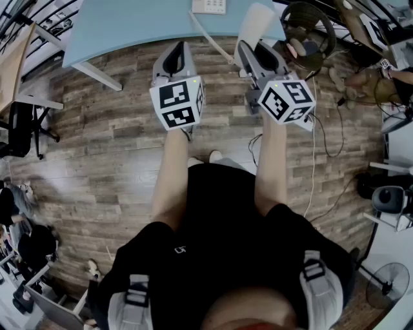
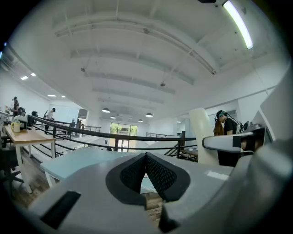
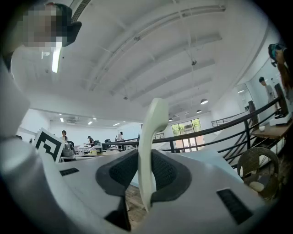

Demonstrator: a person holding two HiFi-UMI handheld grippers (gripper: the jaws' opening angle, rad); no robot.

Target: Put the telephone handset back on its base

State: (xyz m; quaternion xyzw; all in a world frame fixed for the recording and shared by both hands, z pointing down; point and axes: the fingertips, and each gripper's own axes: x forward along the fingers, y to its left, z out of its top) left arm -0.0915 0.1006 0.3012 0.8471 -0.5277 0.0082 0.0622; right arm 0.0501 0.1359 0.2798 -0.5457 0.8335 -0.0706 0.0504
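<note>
Stands on a wood-plank floor [image 1: 116, 142] before a pale blue table [image 1: 129, 29] that spans the top of the head view, bare forearms stretched forward and a gripper in each hand. Holds the right gripper [image 1: 253, 46] right of centre at the table's near edge, jaws part-way apart and pressed on the telephone handset [image 1: 256, 20]. In the right gripper view, clamps that cream-white handset [image 3: 153, 123] edge-on and upright between the two dark ribbed pads [image 3: 123, 171] of the right gripper [image 3: 146, 157], one end rising well above the jaws toward the ceiling and the other reaching down below them. Holds the left gripper [image 1: 175, 48] just left of centre, beside the right one and apart from it, also at the table's near edge. Has the left gripper [image 2: 146, 157] closed in its own view, pads [image 2: 160, 176] meeting at their tips and nothing between them. Faces the telephone base [image 1: 210, 6] lying flat on the table at the very top edge of the head view, beyond and between the two grippers, cut off by the frame, with a white cord [image 1: 208, 35] running from it down across the table toward the right gripper. Has the handset apart from that base, to its right in the frame
</note>
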